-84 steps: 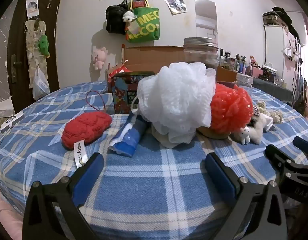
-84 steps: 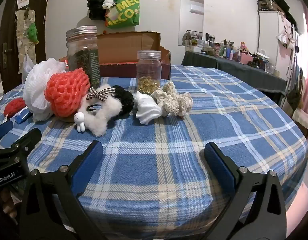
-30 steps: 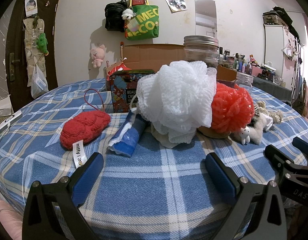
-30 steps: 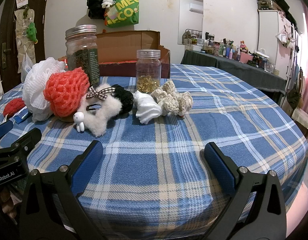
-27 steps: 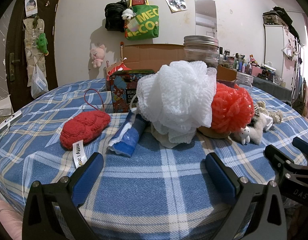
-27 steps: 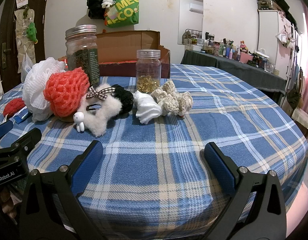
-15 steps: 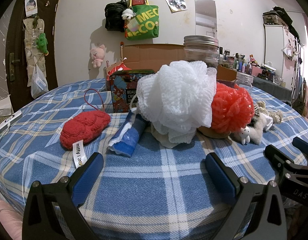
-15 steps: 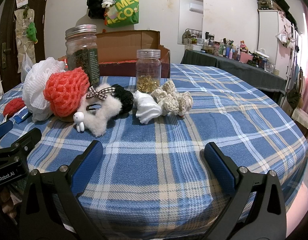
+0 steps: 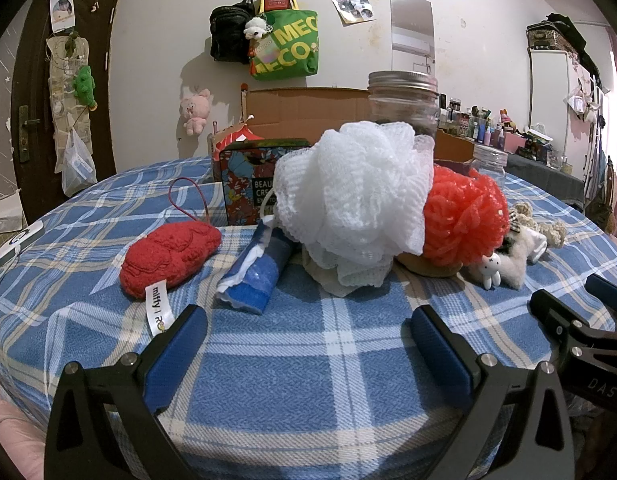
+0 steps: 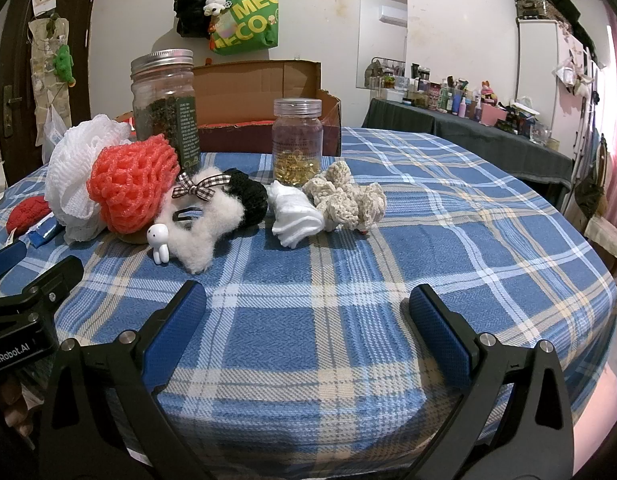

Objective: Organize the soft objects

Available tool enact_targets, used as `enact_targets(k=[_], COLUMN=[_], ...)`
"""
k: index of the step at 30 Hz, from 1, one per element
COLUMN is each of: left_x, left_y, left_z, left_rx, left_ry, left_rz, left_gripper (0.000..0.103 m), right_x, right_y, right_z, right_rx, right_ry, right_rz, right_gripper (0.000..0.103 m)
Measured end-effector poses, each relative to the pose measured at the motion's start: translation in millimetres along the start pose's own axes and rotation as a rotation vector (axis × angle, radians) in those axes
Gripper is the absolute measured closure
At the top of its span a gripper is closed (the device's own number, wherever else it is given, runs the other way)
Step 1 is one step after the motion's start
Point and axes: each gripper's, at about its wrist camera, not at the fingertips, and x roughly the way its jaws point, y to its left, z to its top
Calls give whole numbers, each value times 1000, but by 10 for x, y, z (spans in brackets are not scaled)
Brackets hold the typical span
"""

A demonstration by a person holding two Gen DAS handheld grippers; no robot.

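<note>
Soft things lie in a row on the blue plaid cloth. A red knitted pouch (image 9: 168, 258), a blue-and-white packet (image 9: 254, 276), a white mesh puff (image 9: 356, 200) and an orange-red mesh puff (image 9: 464, 218) show in the left wrist view. The right wrist view adds a white fluffy clip with a bow and a bunny (image 10: 204, 224), a black knit piece (image 10: 250, 196), a white cloth (image 10: 296, 216) and a beige crochet piece (image 10: 348, 200). My left gripper (image 9: 306, 320) is open and empty, short of the puffs. My right gripper (image 10: 306, 300) is open and empty, short of the white cloth.
A tall glass jar with dark contents (image 10: 164, 108) and a small jar of yellow capsules (image 10: 297, 142) stand behind the soft things. A floral tin (image 9: 248, 184) and an open cardboard box (image 10: 260, 92) stand further back. The cloth-covered table edge (image 10: 588, 264) curves away right.
Nothing has visibly changed over the last second; both grippers stay open and still at the near edge of the table.
</note>
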Motion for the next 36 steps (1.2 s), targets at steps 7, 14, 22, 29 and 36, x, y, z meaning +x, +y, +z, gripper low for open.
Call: enact_targets(k=[7, 14, 22, 29, 36], left_x=[-2, 19, -94, -49, 119], left_y=[0, 4, 31, 86, 136], left_z=[0, 88, 342, 618, 785], left_rx=[3, 32, 31, 26, 16], left_ry=[1, 6, -37, -32, 11], left_rz=[-1, -43, -118, -167, -203], left_gripper=[0, 0, 0, 0, 0], right_x=[4, -20, -100, 32, 312], right_y=[-1, -70, -94, -270, -478], right_z=[11, 167, 425, 683, 796], right_rx=[1, 19, -11, 14, 41], right_ry=[7, 8, -55, -39, 44], right_rz=[5, 37, 55, 59, 59], right_gripper=[0, 0, 0, 0, 0])
